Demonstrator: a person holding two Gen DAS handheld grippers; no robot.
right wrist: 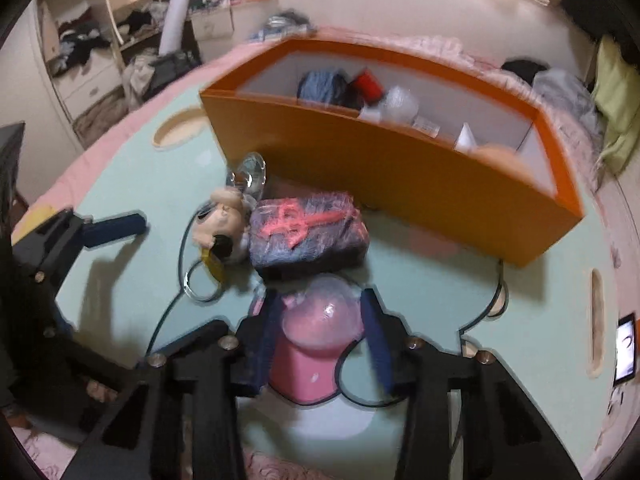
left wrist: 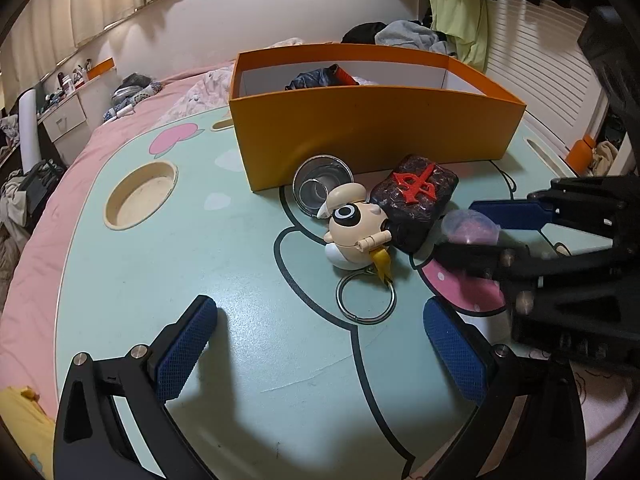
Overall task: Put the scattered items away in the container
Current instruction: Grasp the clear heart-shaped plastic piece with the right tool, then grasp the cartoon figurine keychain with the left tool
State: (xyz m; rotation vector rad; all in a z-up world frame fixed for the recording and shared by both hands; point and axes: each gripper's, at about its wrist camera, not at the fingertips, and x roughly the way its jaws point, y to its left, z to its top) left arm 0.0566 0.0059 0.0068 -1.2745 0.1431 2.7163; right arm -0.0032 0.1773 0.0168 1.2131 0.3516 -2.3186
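An orange box stands on the mint table, with clothes and small items inside; it also shows in the right wrist view. In front of it lie a metal cup on its side, a cream figure keychain with a ring, and a dark block with a red symbol. My left gripper is open and empty, near the keychain. My right gripper is shut on a clear bag of pink stuff, just in front of the dark block.
The table has a round cup hole at the left and slots near the box. It sits on a pink bed. Clothes lie behind the box. A phone lies at the table's right edge.
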